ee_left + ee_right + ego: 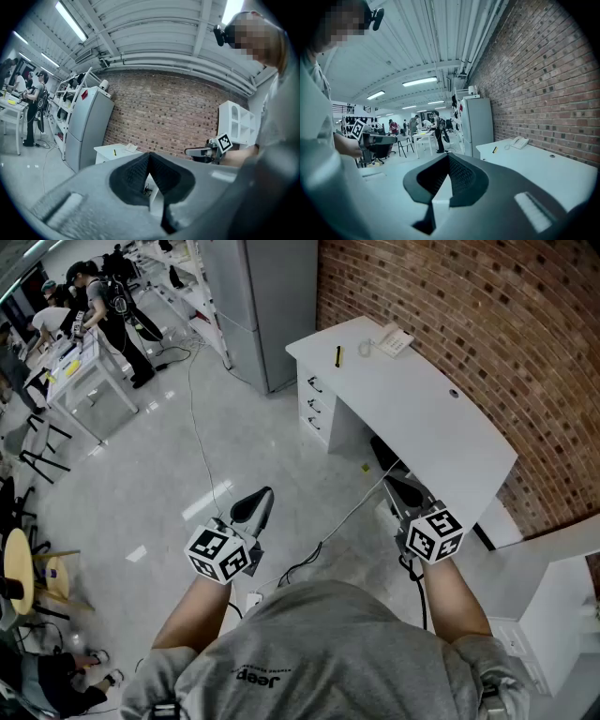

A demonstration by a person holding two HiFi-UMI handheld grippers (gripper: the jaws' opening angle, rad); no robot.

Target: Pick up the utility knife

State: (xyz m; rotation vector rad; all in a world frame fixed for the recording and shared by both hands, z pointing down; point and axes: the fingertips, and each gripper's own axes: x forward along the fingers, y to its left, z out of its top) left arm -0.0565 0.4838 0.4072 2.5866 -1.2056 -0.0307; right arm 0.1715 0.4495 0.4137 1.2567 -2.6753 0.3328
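The utility knife (338, 355) is small and yellow and lies near the far end of a white desk (441, 418) against the brick wall. It also shows as a yellow speck in the left gripper view (114, 152) and the right gripper view (494, 150). My left gripper (264, 495) hangs over the floor, well short of the desk, shut with nothing in it. My right gripper (391, 479) is beside the desk's near front edge, also shut and empty. The jaw tips meet in both gripper views (149, 154) (448, 155).
A white telephone (394, 338) sits on the desk just past the knife. A tall grey cabinet (253, 306) stands left of the desk. A cable (199, 442) runs across the floor. People work at tables (80, 357) far left; stools (23, 568) stand near left. A white shelf unit (562, 606) is at right.
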